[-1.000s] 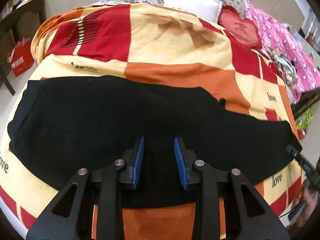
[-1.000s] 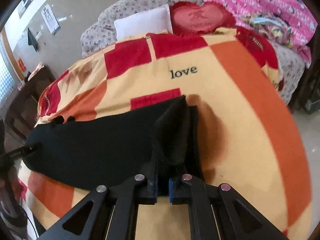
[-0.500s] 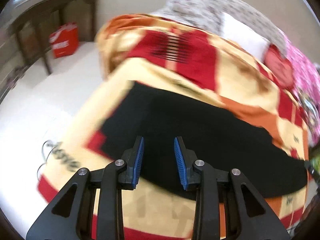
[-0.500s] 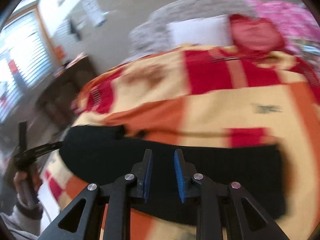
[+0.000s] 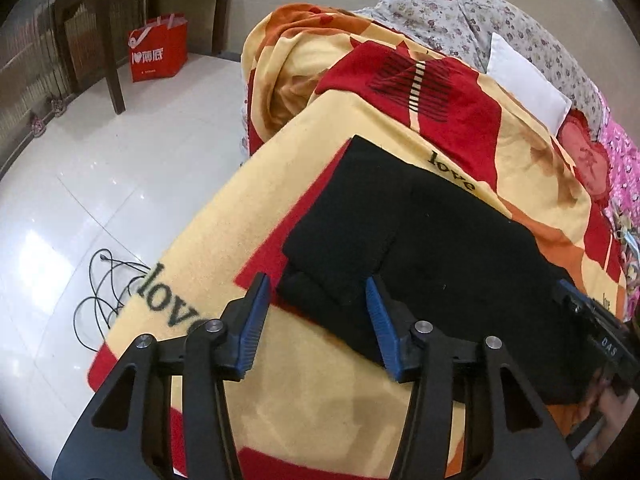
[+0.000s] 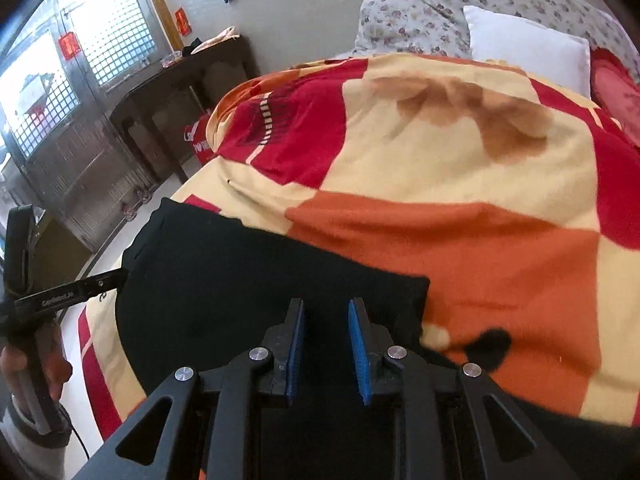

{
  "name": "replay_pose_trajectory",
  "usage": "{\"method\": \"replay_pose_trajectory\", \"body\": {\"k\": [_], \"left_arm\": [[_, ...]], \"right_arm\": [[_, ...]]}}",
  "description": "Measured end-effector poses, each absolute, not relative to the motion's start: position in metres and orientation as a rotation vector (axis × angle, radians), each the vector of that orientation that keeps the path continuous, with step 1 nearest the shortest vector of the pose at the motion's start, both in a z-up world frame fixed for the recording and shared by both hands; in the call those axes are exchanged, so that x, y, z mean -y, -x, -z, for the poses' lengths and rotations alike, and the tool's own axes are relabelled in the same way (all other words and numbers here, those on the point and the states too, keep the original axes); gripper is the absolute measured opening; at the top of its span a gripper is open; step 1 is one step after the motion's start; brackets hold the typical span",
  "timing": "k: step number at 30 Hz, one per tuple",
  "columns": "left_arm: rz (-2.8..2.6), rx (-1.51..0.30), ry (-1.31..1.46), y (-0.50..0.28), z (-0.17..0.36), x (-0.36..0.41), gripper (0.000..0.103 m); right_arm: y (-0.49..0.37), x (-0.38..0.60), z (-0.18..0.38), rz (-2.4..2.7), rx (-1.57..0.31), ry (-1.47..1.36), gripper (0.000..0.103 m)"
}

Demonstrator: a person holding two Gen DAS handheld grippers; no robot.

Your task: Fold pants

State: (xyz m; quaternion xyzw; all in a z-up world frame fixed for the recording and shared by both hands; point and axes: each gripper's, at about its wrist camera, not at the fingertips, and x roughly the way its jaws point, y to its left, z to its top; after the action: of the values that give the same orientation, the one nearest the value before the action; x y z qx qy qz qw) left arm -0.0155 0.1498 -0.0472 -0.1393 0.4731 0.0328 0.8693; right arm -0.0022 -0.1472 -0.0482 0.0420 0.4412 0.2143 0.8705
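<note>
Black pants (image 5: 424, 240) of soft knit cloth lie folded lengthwise on the red, orange and cream patchwork blanket (image 5: 312, 392) covering the bed. Left gripper (image 5: 314, 320) hovers over the pants' end nearest it, its jaws just widened, blue pads (image 5: 252, 322) clear of cloth. Right gripper (image 6: 326, 344) hangs above the pants, jaws narrowly parted, holding nothing.

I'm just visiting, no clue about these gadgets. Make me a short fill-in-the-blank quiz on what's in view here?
1. The pants on the blanket are ____ in colour.
2. The word printed on the blanket is ____.
3. The shopping bag on the floor is ____.
4. The left gripper has jaws that stand ____.

Missing words: black; love; red; open
</note>
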Motion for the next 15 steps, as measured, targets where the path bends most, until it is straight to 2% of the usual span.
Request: {"method": "replay_pose_trajectory", "body": {"k": [9, 15], "left_arm": [[-0.077, -0.883, 0.277, 0.033, 0.011, -0.143, 0.049], [-0.024, -0.886, 0.246, 0.033, 0.012, -0.119, 0.049]], "right_arm": [[0.032, 0.133, 0.021, -0.502, -0.901, -0.036, 0.022], [0.053, 0.106, 0.027, -0.557, -0.924, -0.017, 0.023]]}}
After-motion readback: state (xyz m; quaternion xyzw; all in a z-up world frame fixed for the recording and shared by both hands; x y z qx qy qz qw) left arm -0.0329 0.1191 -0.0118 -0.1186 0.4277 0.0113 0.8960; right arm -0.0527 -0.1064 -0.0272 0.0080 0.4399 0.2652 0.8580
